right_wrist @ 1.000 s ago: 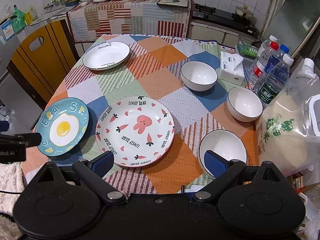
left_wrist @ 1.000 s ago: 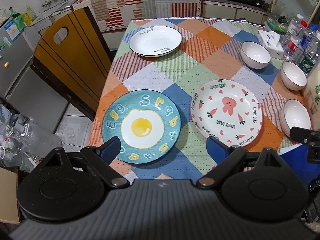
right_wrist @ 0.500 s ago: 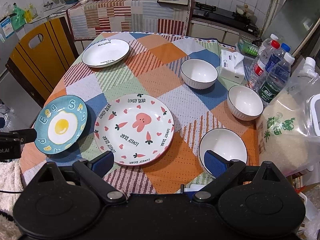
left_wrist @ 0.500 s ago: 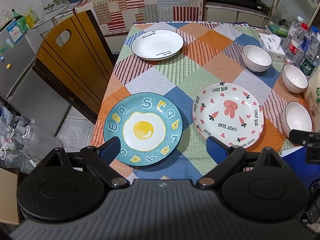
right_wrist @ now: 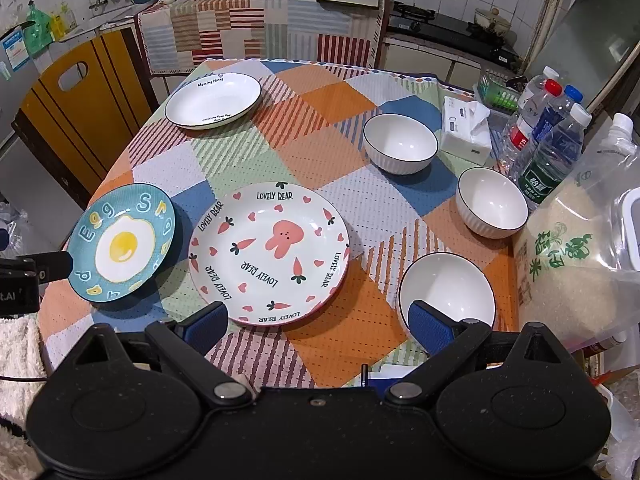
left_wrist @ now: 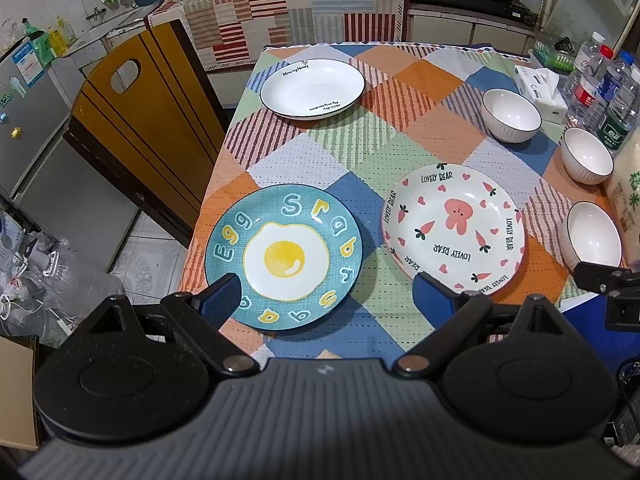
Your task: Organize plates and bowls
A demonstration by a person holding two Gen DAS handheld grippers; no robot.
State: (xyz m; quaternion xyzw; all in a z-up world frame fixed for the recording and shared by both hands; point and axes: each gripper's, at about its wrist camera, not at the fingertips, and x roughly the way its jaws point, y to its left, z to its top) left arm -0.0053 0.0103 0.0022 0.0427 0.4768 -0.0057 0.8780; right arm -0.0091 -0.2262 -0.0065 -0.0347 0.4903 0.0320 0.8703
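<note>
Three plates lie on the checked tablecloth (left_wrist: 352, 148): a teal egg plate (left_wrist: 284, 258) (right_wrist: 122, 248) near left, a pink rabbit plate (left_wrist: 454, 228) (right_wrist: 270, 252) in the middle, a white plate (left_wrist: 312, 88) (right_wrist: 214, 100) far left. Three white bowls (right_wrist: 446, 300) (right_wrist: 492, 208) (right_wrist: 400, 142) stand in a row on the right, also in the left wrist view (left_wrist: 594, 238). My left gripper (left_wrist: 326, 304) is open, above the near edge by the egg plate. My right gripper (right_wrist: 318, 326) is open, between the rabbit plate and the nearest bowl.
Water bottles (right_wrist: 552, 152), a tissue box (right_wrist: 468, 128) and a bag of rice (right_wrist: 576, 256) crowd the right edge. A wooden chair (left_wrist: 136, 120) stands left of the table. A counter with appliances (right_wrist: 260, 8) is behind.
Both grippers have pulled back and up a little; the plates and bowls look smaller and farther off. Nothing on the table has moved.
</note>
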